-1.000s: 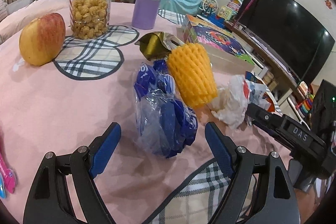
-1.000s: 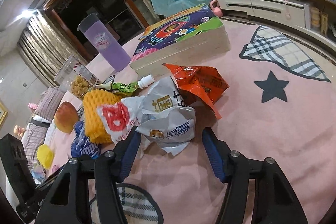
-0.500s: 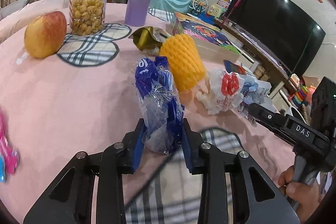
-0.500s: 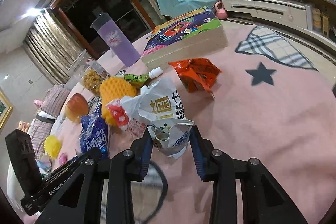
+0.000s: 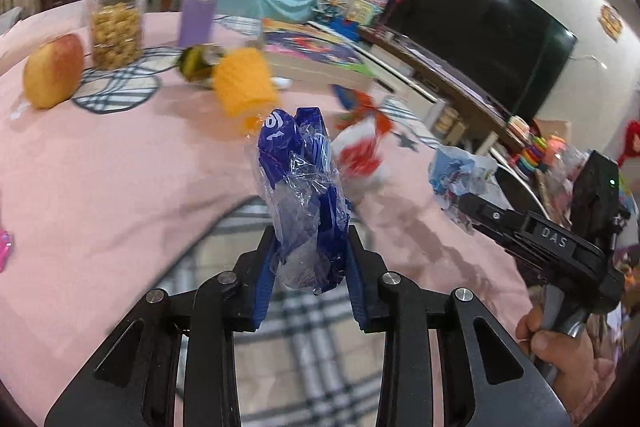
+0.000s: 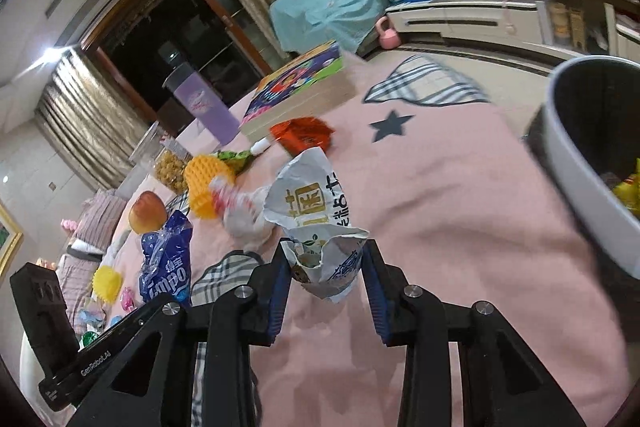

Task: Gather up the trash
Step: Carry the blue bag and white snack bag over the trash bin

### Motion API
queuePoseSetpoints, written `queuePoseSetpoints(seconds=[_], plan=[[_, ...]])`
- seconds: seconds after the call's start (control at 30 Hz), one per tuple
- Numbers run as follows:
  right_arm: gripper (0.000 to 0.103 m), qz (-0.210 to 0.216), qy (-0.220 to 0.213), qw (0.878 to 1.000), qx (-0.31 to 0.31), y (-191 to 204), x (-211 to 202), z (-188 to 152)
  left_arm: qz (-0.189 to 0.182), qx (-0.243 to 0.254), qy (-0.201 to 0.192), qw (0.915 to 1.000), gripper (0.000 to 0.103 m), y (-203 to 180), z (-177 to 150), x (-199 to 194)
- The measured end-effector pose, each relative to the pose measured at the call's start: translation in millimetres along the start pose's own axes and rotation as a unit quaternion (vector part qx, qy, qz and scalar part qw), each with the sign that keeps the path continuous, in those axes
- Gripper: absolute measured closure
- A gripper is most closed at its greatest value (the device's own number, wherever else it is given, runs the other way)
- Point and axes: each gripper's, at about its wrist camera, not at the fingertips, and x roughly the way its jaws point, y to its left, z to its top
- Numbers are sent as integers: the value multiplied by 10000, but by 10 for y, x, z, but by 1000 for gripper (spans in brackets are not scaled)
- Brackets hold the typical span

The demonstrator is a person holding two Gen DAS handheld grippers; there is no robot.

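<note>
Left gripper [image 5: 310,255] clamps the blue wrapper [image 5: 302,195]; right gripper [image 6: 325,273] clamps the white wrapper [image 6: 316,223], both lifted off the pink bench [image 6: 440,211]. Yellow foam net [image 5: 244,89] sits at eleven o'clock, trash bin [image 6: 576,187] at three.

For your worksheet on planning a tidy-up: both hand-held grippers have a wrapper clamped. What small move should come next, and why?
Probably carry the right hand-held gripper, shut on the silver wrapper, toward the grey bin at the right edge of its view. The bin is open-topped and already holds scraps. The left hand-held gripper with its blue wrapper could follow.
</note>
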Motion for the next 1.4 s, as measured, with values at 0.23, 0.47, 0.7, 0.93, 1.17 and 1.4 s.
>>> queuePoseSetpoints(seconds=[0.23,0.47,0.7,0.93,1.17,1.4], plan=[[68,-105,-164,9998,101,-196,-306,-38,-417,402,92,9983,73,-430,-10,60],[68,-200,-330,9989,260,-390,-549,-50,-654,727,166,9951,73,-796,-42,106],[68,-349,-460,9976,378,-550,-732,-45,-844,962,330,9912,73,-1081,-82,218],[68,-460,-613,9958,491,-685,-901,0,-1021,1147,425,9872,73,-1366,-71,300],[68,-615,-738,9939,547,-834,-1055,44,-1162,1425,424,9820,73,-1712,-42,354],[68,-807,-816,9912,656,-1069,-1226,64,-1294,1657,492,9764,73,-2004,-38,428]])
